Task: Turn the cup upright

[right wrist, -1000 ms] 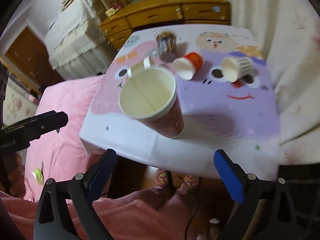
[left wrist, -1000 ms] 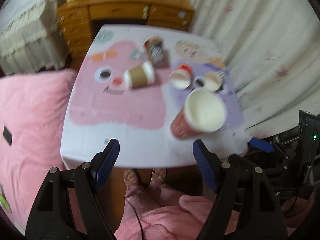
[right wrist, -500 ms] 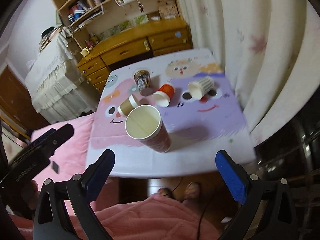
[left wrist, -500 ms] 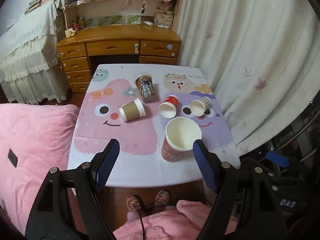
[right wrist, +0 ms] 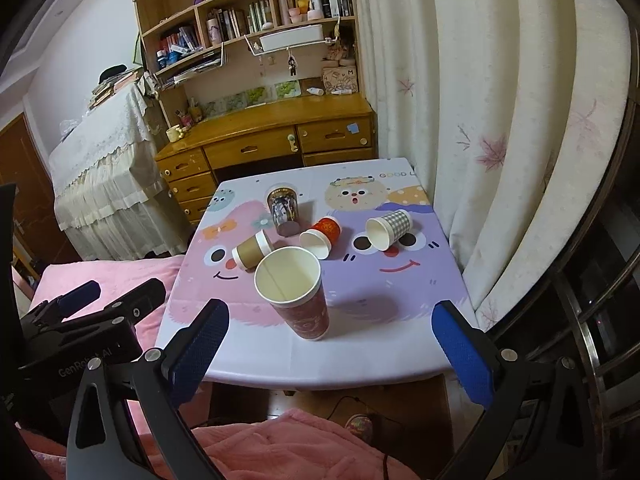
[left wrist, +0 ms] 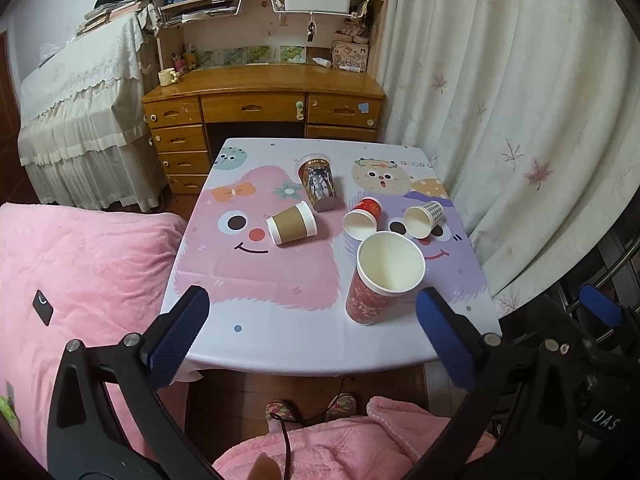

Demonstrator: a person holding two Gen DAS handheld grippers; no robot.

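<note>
Standing upright near the front edge of the small cartoon-printed counter [left wrist: 256, 312]: a tall red paper cup with a white interior [left wrist: 380, 284], mouth open to the ceiling, base flat on the cloth — by the look of it, the flip for this one already done. Set close to the front, probably because that is the easiest reach from the seat. Behind it, four more lying on their sides: a brown paper cup with a white rim [left wrist: 291, 224], a dark printed tall cup [left wrist: 319, 184] with its base toward the cameras, a small red paper cup [left wrist: 362, 218] and a small checked paper cup [left wrist: 423, 219], all clustered mid-counter, apart from the upright one though the small red cup lies just behind it. Left hand-held gripper [left wrist: 312, 332] spread wide, nothing between the blue pads [left wrist: 180, 332], hanging off the near edge above a pink-robed lap [left wrist: 340, 448]. Right hand-held gripper [right wrist: 332, 344] likewise spread and empty, framing the red cup from a distance without touching — held back, presumably, to leave the standing cup undisturbed. Likely next, if the task goes on: one of the toppled cups, each needing a pinch across the wall and a quarter turn.
</note>
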